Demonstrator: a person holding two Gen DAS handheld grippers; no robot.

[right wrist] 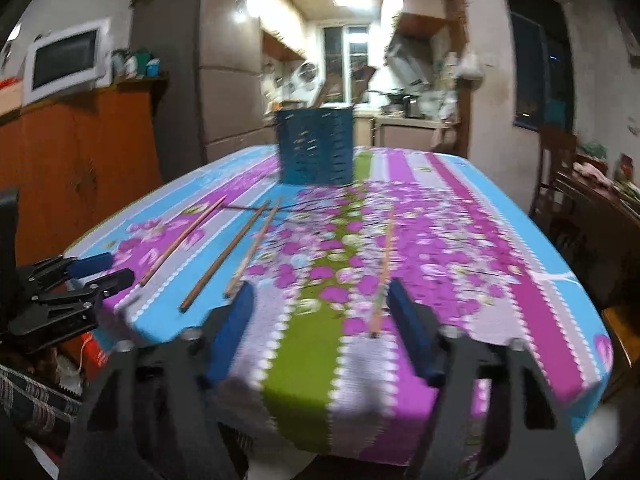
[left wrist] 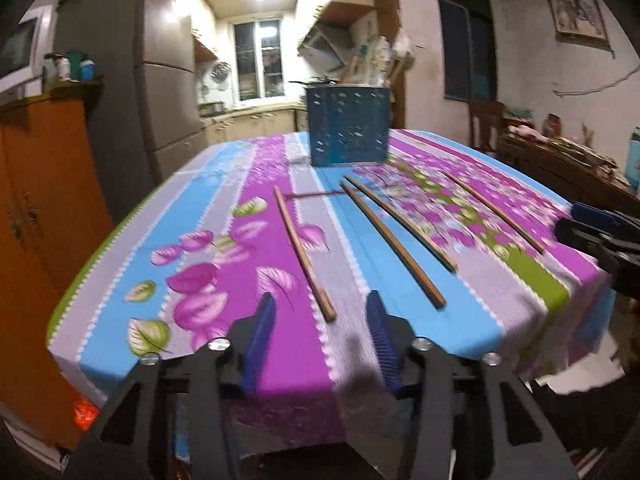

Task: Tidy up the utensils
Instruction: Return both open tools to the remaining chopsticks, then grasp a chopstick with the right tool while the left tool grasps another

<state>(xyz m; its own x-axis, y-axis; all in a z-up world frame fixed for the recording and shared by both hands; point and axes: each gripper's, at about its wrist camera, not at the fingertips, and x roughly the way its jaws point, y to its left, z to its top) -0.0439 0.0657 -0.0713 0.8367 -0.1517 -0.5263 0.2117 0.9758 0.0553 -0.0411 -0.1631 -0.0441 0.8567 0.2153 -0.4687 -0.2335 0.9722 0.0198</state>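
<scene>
Several wooden chopsticks lie on the flowered tablecloth (left wrist: 280, 240). In the left wrist view the leftmost chopstick (left wrist: 303, 254) ends between my open left gripper's (left wrist: 322, 304) blue fingers; two more (left wrist: 394, 244) lie in the middle and one (left wrist: 494, 211) at the right. A blue perforated utensil holder (left wrist: 347, 126) stands upright at the far side. In the right wrist view my right gripper (right wrist: 320, 292) is open and empty above the table's near edge, with the rightmost chopstick (right wrist: 383, 270) beside its right finger. The holder (right wrist: 316, 146) is far ahead.
An orange wooden cabinet (left wrist: 44, 216) stands left of the table, with a microwave (right wrist: 66, 62) on it. A chair and a cluttered side table (left wrist: 560, 152) stand to the right. The other gripper shows in each view, left (right wrist: 80, 276) and right (left wrist: 596, 224).
</scene>
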